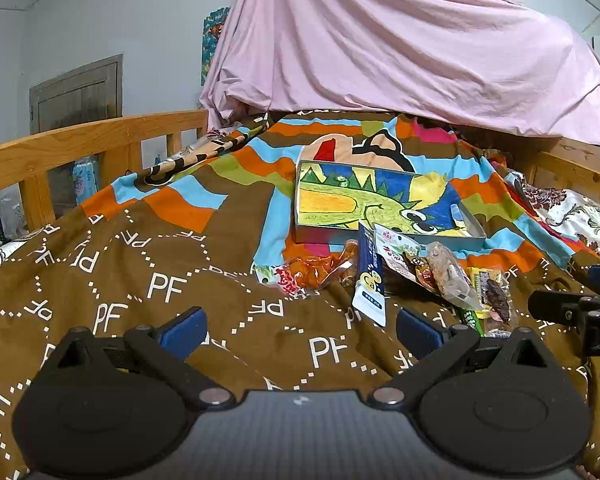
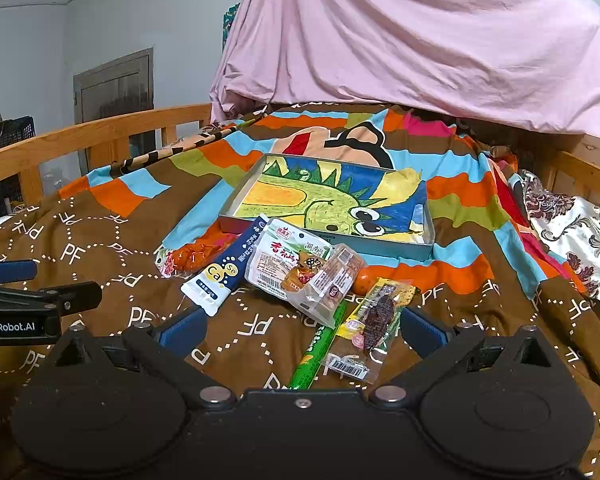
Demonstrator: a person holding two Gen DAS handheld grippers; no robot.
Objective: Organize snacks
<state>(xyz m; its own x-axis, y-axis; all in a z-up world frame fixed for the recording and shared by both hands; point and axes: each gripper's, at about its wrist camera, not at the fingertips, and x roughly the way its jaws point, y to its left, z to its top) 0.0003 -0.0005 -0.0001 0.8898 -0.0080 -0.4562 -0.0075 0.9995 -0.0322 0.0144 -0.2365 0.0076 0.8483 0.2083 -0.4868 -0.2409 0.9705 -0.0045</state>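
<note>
Green stick snack [image 2: 318, 354] nearest the right wrist lens, lying on the brown bedspread [image 2: 112, 264] between the spread blue fingers [image 2: 182, 330] of the right hand-held gripper [image 2: 300, 330]; long axis running roughly away from the camera, tilted slightly right, hence close to parallel with the fingers rather than across them. Dark jerky packet [image 2: 374, 322] touching its right side, barcode end toward the lens, also inside the open span. Beyond these, overlapping in a loose heap: clear packet of pale pieces [image 2: 332, 284], white tofu packet [image 2: 278, 264], blue-and-white sachet [image 2: 220, 276], orange packet [image 2: 192, 258]. Farther still, shallow grey box [image 2: 328, 240] with a crayon dinosaur lining, no snack inside, near wall just behind the heap. Left hand-held gripper [image 1: 300, 330] also open and gripping nothing, held over bare bedspread, heap lying ahead and to its right; blue-and-white sachet [image 1: 370, 280] its closest item. Judged: sorting not yet begun, right side the nearer for the first pick, a wrist turn probably needed to close across the stick. Wooden bed rail [image 2: 100, 132] left, pink sheet [image 2: 420, 40] behind.
</note>
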